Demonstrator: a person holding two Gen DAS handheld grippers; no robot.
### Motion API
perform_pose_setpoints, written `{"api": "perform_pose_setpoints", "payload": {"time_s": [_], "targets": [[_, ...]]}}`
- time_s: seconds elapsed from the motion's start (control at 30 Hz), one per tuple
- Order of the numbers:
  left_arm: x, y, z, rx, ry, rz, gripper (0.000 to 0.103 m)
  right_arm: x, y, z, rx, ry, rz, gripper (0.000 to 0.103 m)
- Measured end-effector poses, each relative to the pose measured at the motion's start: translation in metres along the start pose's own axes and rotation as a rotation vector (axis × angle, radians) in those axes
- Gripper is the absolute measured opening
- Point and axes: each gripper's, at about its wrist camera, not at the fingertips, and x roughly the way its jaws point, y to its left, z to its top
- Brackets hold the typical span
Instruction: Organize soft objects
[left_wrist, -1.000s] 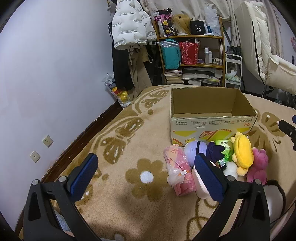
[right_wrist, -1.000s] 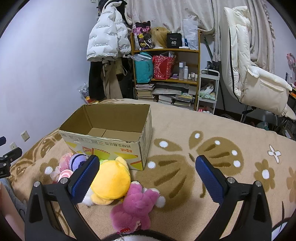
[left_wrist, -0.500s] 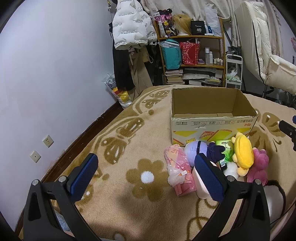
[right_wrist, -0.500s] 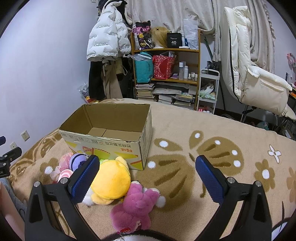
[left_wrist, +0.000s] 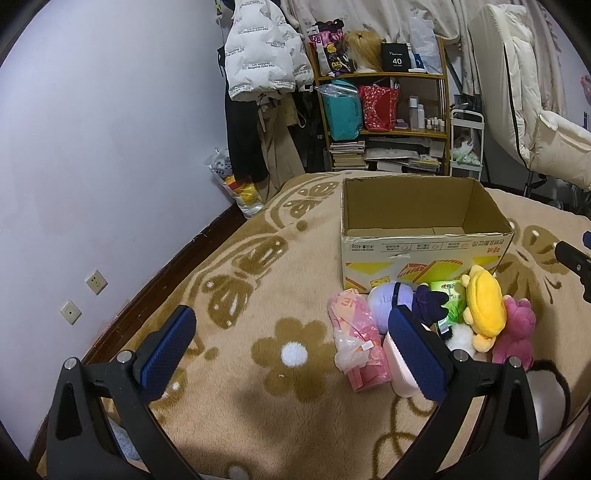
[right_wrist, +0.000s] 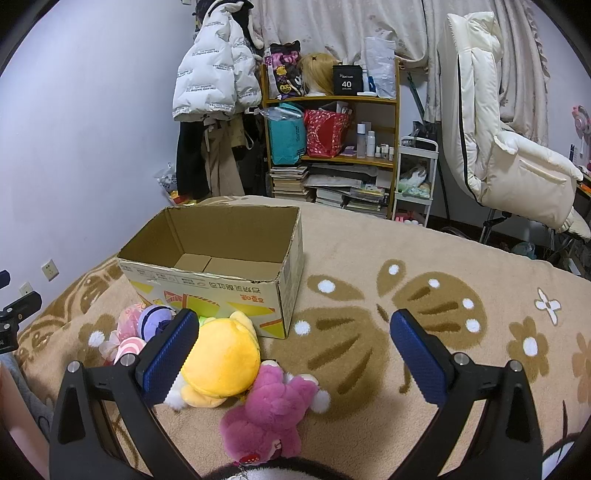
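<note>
An open, empty cardboard box (left_wrist: 424, 245) (right_wrist: 221, 288) stands on a beige patterned blanket. A pile of soft toys lies in front of it: a yellow plush (left_wrist: 484, 306) (right_wrist: 221, 362), a magenta plush (left_wrist: 515, 330) (right_wrist: 269, 417), a lilac plush (left_wrist: 388, 302) (right_wrist: 155, 317), a pink wrapped bundle (left_wrist: 356, 339), and a green packet (left_wrist: 448, 295). My left gripper (left_wrist: 291, 354) is open and empty, hovering left of the pile. My right gripper (right_wrist: 291, 354) is open and empty, hovering above the pile's right side.
A wooden shelf (right_wrist: 332, 147) with bags, books and bottles stands behind the bed, with hanging jackets (right_wrist: 210, 85) to its left. A white chair (right_wrist: 498, 155) is at the right. The wall (left_wrist: 92, 166) with sockets runs along the left.
</note>
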Motion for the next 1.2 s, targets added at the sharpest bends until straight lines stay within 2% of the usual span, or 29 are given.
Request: {"api": "perform_pose_setpoints", "payload": {"time_s": [1.2], "targets": [[-0.0002, 0.0001, -0.0007, 0.002, 0.004, 0.001, 0.103, 0.0015, 0.0005, -0.0011, 0.000, 0.006, 0.001, 0.103]]}}
